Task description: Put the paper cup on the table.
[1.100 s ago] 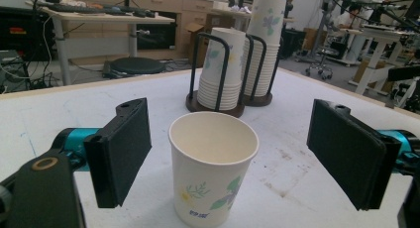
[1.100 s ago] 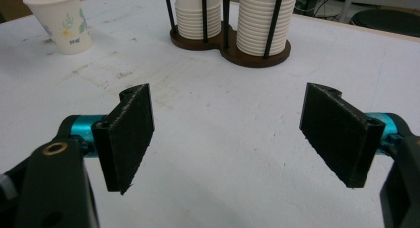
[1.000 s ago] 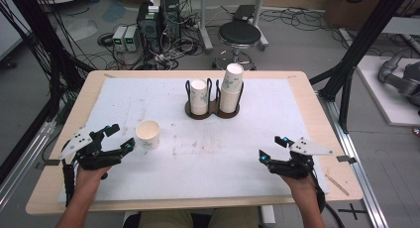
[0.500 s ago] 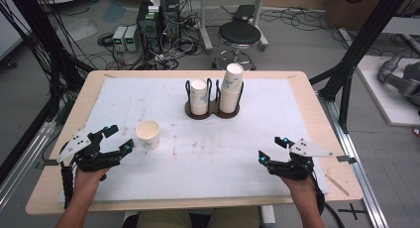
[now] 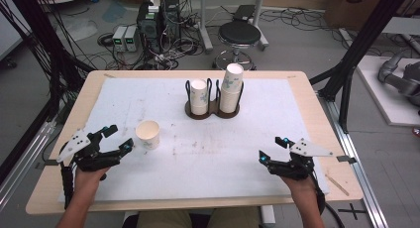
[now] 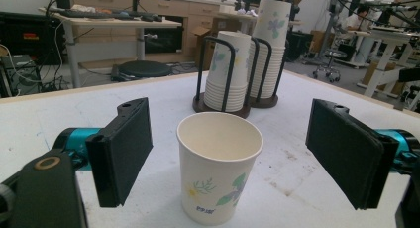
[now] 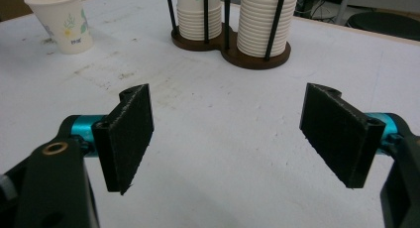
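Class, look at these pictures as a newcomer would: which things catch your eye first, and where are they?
A lone paper cup stands upright between the left gripper's open jaws, untouched. Behind it, at the table's far middle, a dark holder carries two cup stacks. The right gripper rests open near the right front.

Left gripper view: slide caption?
Open left gripper framing a lone paper cup, jaws clear of it; cup rack behind.

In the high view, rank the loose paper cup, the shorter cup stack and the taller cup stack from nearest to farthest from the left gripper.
1. Loose paper cup, standing alone just beyond the left gripper.
2. Shorter cup stack, in the holder's left slot at mid-table.
3. Taller cup stack, in the right slot, farthest.
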A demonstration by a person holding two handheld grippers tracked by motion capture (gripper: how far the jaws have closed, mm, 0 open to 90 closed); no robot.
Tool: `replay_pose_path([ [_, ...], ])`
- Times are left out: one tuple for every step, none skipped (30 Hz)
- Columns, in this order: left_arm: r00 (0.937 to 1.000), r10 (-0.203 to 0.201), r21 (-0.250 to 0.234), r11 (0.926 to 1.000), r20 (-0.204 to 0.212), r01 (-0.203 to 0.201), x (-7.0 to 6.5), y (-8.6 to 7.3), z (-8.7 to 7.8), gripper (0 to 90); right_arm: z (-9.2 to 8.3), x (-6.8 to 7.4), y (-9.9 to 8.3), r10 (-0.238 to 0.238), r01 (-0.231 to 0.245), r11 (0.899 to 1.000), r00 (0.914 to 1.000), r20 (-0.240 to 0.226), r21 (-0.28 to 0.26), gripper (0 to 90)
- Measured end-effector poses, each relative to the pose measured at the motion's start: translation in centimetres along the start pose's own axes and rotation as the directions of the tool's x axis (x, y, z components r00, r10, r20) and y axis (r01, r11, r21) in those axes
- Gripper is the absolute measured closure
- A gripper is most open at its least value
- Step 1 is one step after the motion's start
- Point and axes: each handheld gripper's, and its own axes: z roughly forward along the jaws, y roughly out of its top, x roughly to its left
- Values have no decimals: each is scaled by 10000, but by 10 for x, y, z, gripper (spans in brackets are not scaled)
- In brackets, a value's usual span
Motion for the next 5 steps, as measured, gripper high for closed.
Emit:
replay_pose_path([
  [10000, -8, -4, 10000, -8, 8, 0, 0, 0, 179, 0, 0, 0, -7, 7, 10000, 10000, -2, -9, 215],
  [10000, 7, -7, 10000, 4, -7, 0, 0, 1, 179, 0, 0, 0, 16, -16, 10000, 10000, -10, -9, 215],
  [10000, 9, -9, 10000, -7, -9, 0, 0, 1, 179, 0, 0, 0, 20, -20, 10000, 10000, -9, -8, 215],
  [10000, 7, -5, 10000, -11, -7, 0, 0, 1, 179, 0, -1, 0, 29, -29, 10000, 10000, -7, -7, 215],
  [10000, -3, -12, 10000, -11, 3, 0, 0, 1, 179, 0, -1, 0, 56, -56, 10000, 10000, -17, -4, 215],
])
